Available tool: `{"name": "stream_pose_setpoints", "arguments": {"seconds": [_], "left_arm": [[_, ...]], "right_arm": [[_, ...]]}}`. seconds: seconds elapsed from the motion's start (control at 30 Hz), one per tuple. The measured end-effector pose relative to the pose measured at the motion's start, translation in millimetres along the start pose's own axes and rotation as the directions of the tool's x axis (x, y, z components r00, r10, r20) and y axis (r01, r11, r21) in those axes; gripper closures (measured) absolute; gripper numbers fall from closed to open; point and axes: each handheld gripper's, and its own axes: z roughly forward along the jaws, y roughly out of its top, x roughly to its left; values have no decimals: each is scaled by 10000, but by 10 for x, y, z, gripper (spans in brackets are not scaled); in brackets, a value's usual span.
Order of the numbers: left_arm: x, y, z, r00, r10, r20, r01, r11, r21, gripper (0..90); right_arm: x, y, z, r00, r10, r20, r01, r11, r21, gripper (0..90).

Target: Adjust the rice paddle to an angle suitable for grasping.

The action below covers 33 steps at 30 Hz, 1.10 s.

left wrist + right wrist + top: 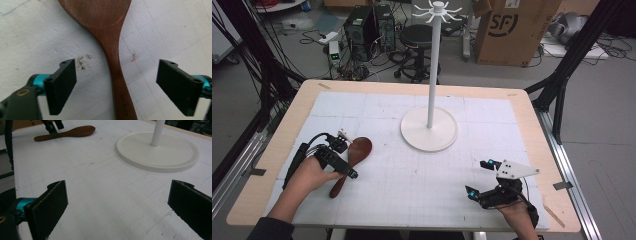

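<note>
One wooden spoon [351,162], one white stand [430,127] and two claws sit on the counter [522,107]. At the near left, the brown spoon lies flat, its thin handle between the spread, untouching jaws of the left claw [116,83]. The right claw [117,207], near right, is spread with nothing in it

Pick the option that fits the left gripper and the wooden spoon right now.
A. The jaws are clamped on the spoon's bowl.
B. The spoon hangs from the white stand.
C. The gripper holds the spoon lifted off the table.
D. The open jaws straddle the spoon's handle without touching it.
D: in the left gripper view the spoon lies flat on the table, its handle running between the left gripper jaws with a clear gap on each side.
</note>
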Motion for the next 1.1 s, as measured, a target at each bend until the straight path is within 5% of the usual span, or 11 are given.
{"name": "stream_pose_setpoints", "arguments": {"seconds": [0.57, 1.1], "left_arm": [[5, 135, 39, 9993, -124, -353, 150, 9970, 760, 453], [42, 174, 90, 9994, -344, 63, 333, 9909, 1306, 637]], "right_arm": [[7, -7, 15, 10000, 21, -85, -21, 10000, 58, 15], [24, -10, 32, 9999, -14, -118, 16, 9998, 189, 15]]}}
